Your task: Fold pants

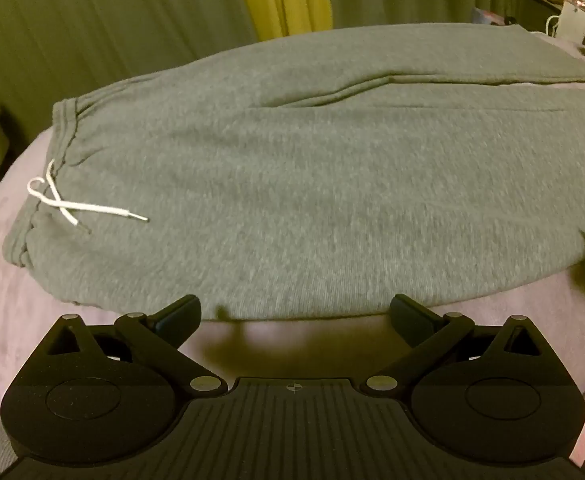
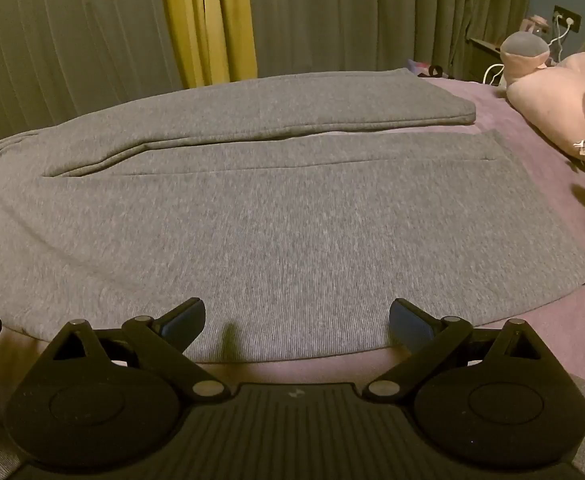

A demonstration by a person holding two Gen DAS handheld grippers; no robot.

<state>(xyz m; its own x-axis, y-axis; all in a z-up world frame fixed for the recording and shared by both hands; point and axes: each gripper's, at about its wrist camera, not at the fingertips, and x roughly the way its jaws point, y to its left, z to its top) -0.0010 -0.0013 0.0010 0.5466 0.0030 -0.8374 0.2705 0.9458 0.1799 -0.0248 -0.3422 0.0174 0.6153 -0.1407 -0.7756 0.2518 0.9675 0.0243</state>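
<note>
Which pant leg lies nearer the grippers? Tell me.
The wide leg spread flat along the bed's near edge, right before the open right gripper. The other leg lies beyond, by the curtains.

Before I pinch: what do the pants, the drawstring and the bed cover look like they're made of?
Pants: grey heathered knit, likely cotton-blend fleece; matte, speckled weave, thick soft hem edges.
Drawstring: flat white woven cord, probably cotton or polyester, with small stiff tips.
Bed cover: mauve, matte, slightly fuzzy cloth; the fibre cannot be told.
</note>
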